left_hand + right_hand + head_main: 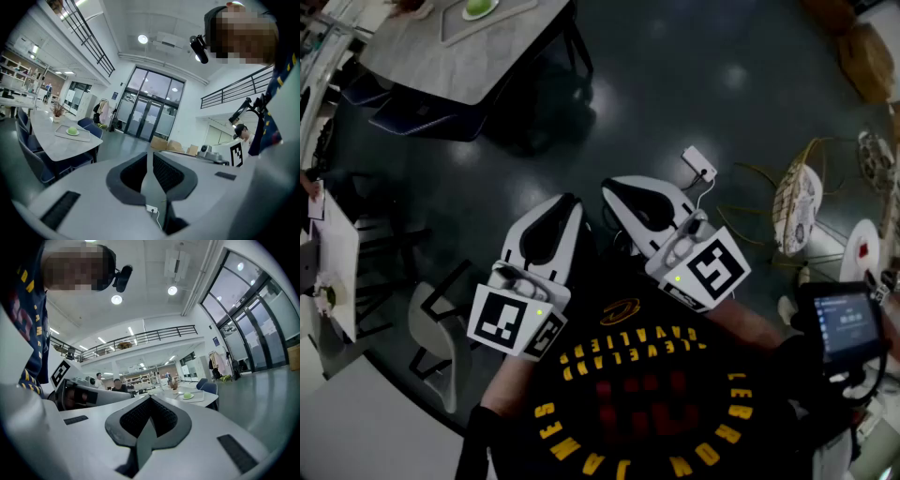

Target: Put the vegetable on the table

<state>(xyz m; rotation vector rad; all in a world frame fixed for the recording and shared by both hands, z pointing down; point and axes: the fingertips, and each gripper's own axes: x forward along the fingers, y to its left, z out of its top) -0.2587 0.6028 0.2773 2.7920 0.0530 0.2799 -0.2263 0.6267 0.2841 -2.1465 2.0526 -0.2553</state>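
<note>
Pre-grasp step imo: left tongs [149,155] & right tongs [150,398] both closed, empty, near body over floor [675,94]; green veg [72,131] sits in tray [83,136] on far-left tabletop [56,146], so next = approach, open, grab veg.

Far table [417,56] common to all views

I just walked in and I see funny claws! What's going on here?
A person is holding a claw in each hand, close to their body, above a dark floor. The left claw and the right claw are both shut with nothing in them. The green vegetable sits on a tray on the table across the room, far from both claws. Nothing has been picked up yet.
</note>
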